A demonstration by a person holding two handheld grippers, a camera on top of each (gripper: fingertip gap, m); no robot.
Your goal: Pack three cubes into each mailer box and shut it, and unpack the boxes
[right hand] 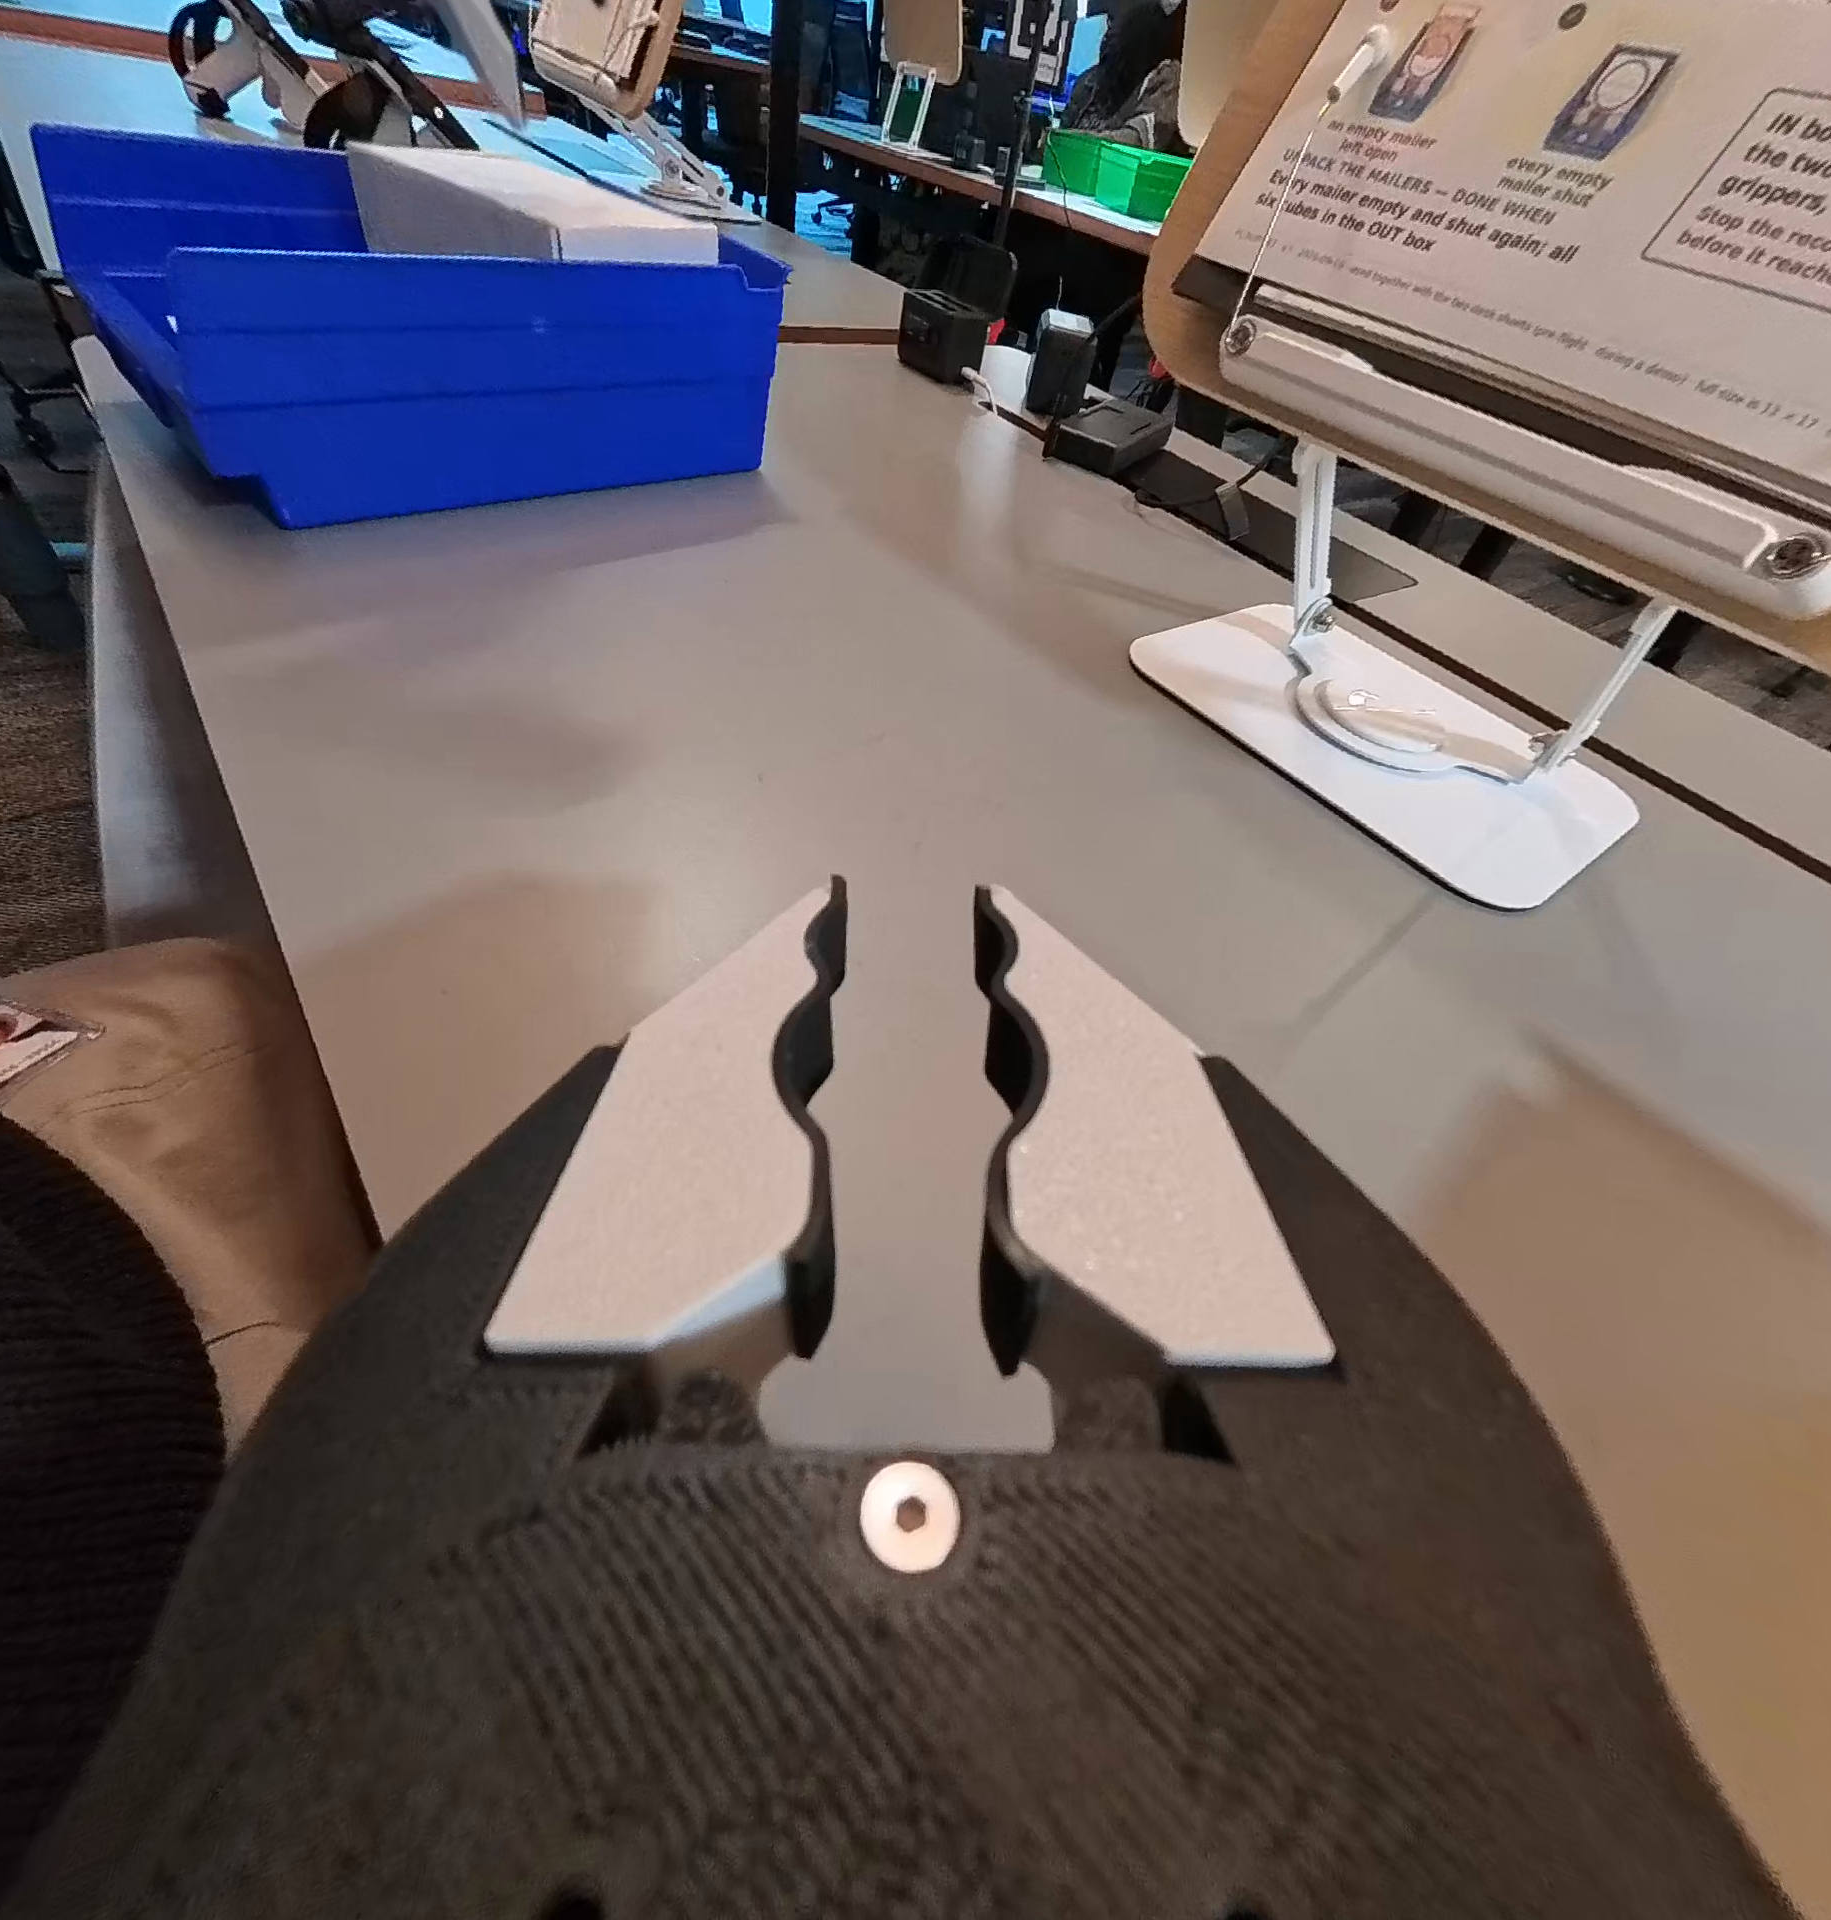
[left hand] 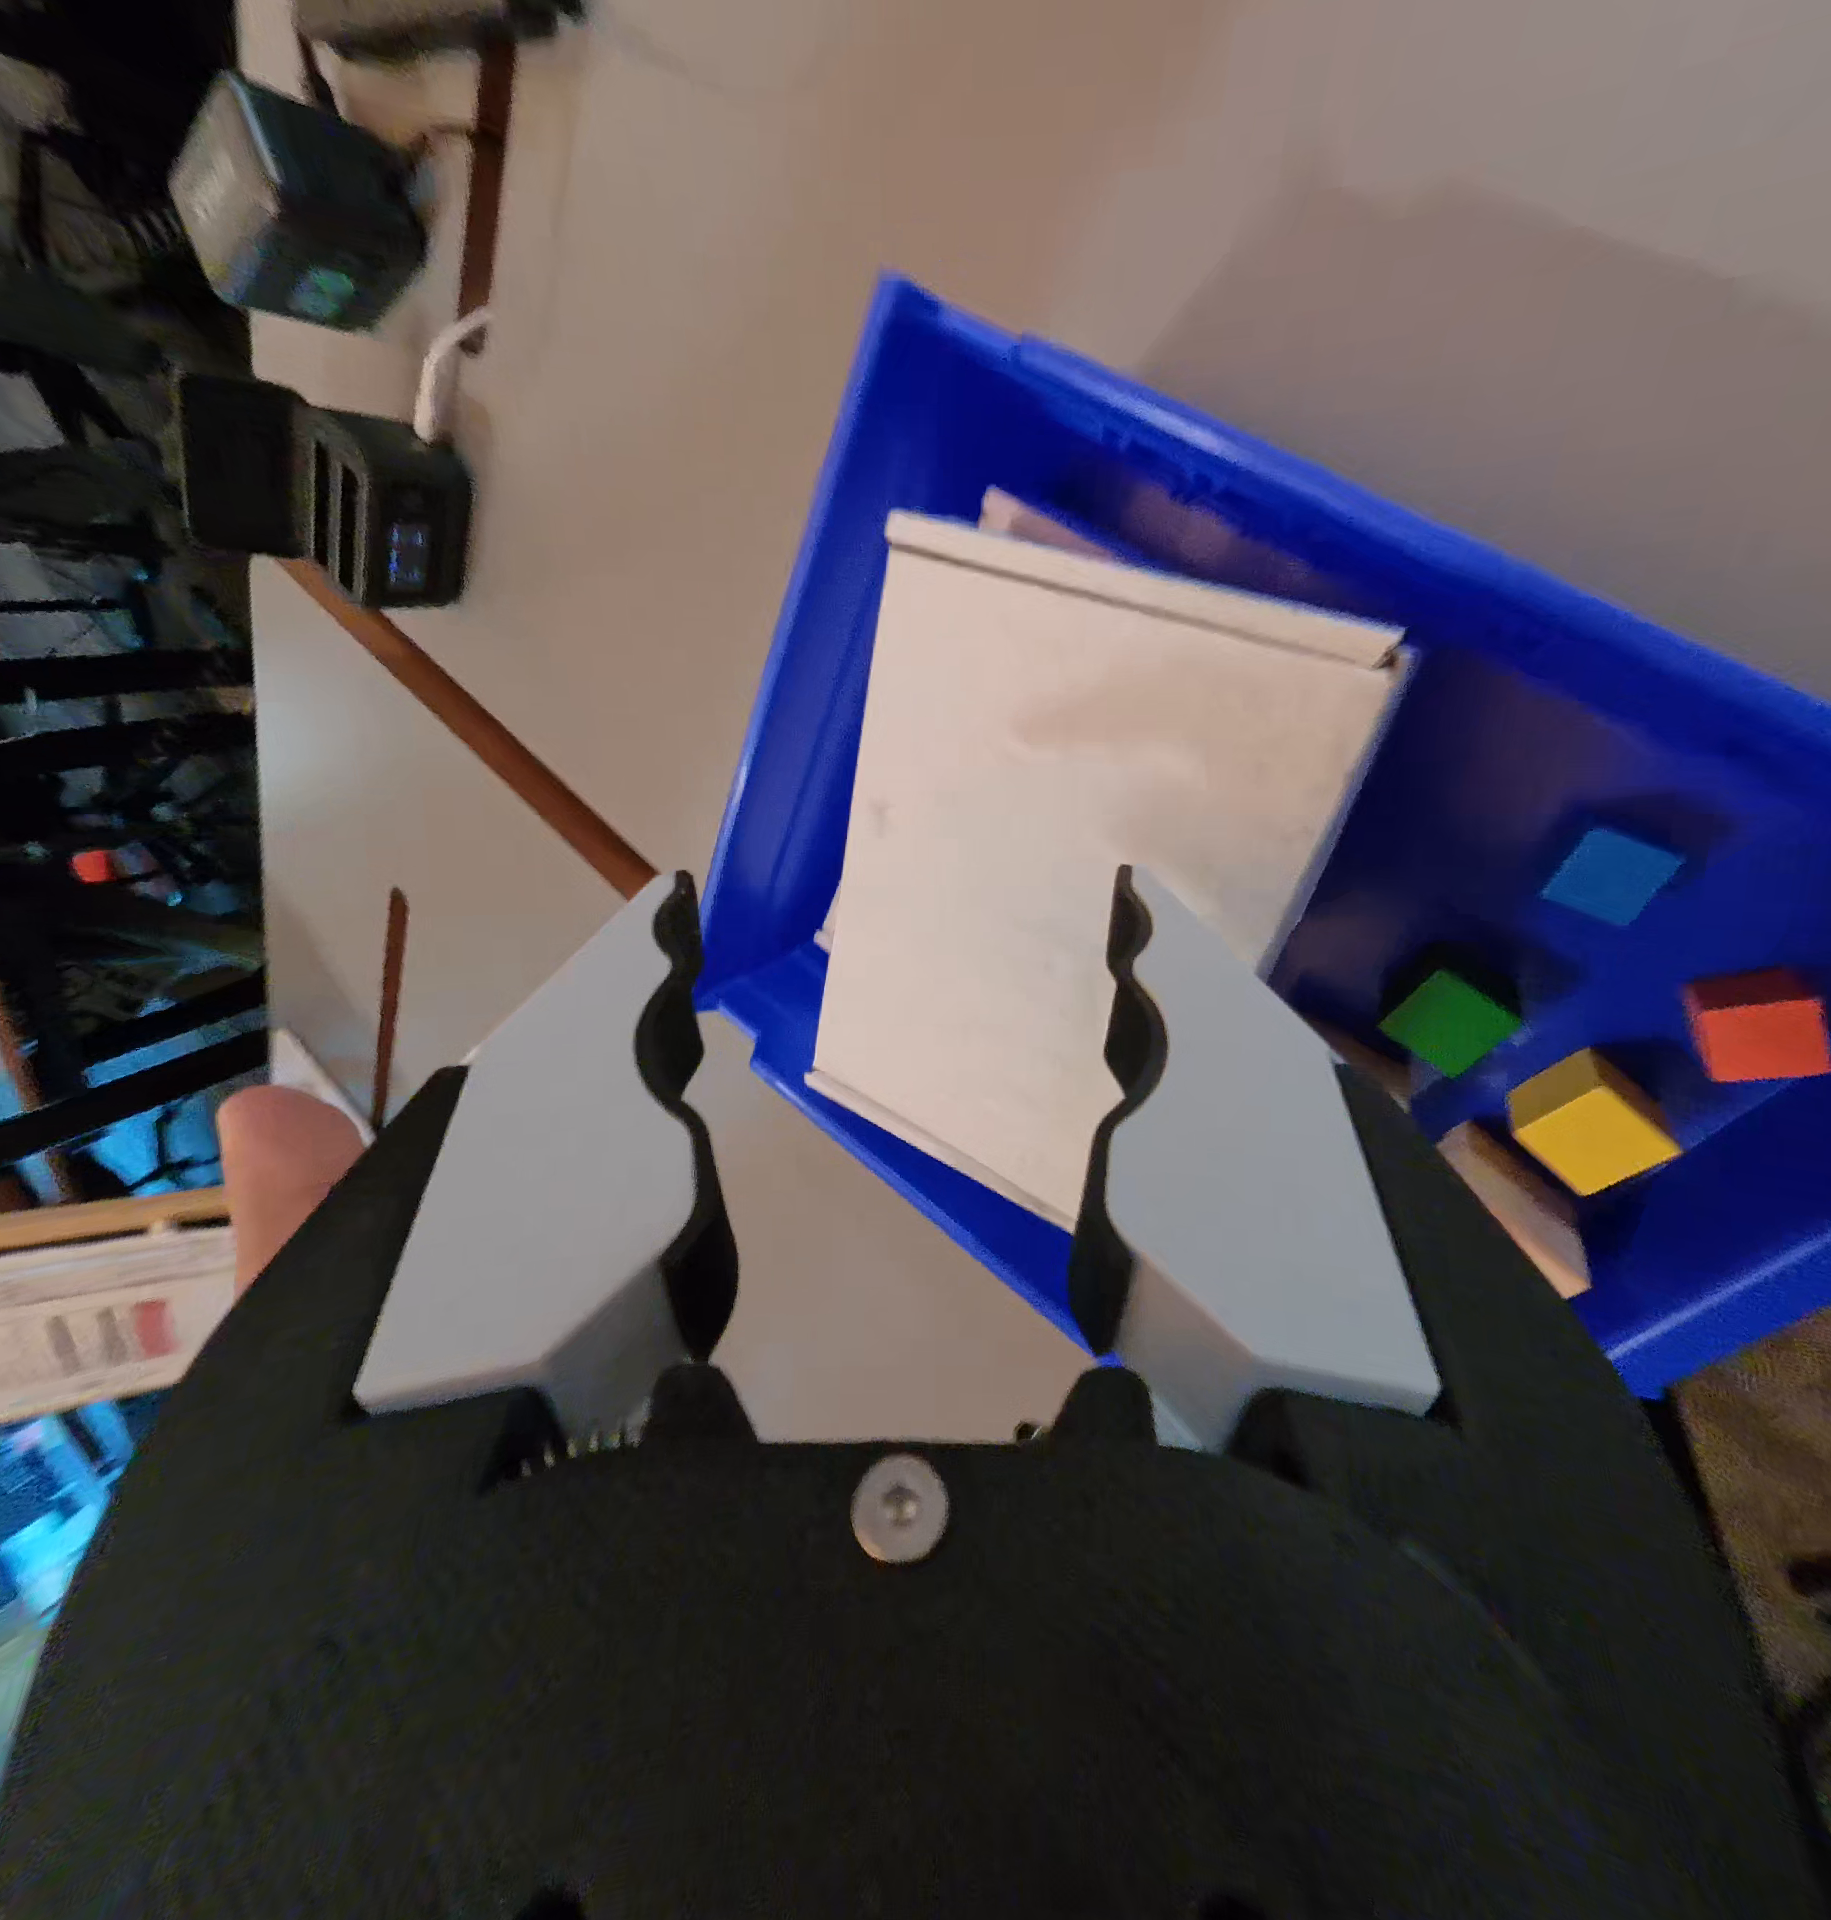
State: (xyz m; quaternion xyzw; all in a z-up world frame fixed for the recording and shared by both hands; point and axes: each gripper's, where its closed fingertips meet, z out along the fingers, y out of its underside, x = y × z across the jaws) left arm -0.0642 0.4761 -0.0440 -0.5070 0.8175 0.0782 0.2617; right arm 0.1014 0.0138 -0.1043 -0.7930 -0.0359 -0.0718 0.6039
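- Over the near corner of the blue bin (left hand: 994,1226) hangs the left gripper (left hand: 900,904), jaws wide apart and holding nothing; the wide spread looks chosen to take a flat panel or edge.
- Between and just beyond its fingertips sits the white mailer box (left hand: 1056,831), lid shut, tilted inside the bin with one end propped up on a second box, only partly seen, behind it. Judging by this, the gripper is lined up to lift that box out first.
- Further right on the bin floor lie loose cubes, well apart from the claw: a green cube (left hand: 1451,1018), a blue cube (left hand: 1612,873), a yellow cube (left hand: 1591,1122) and a red cube (left hand: 1763,1029). A plain wooden piece (left hand: 1513,1216) lies at the near wall, partly hidden.
- Rightward across the grey table (right hand: 786,675), the right gripper (right hand: 909,894) waits low near the table edge, jaws slightly apart and empty, likely kept clear of the work area.
- From there the bin and its mailer box stand far off to its left; a document stand (right hand: 1410,748) sits to its right.
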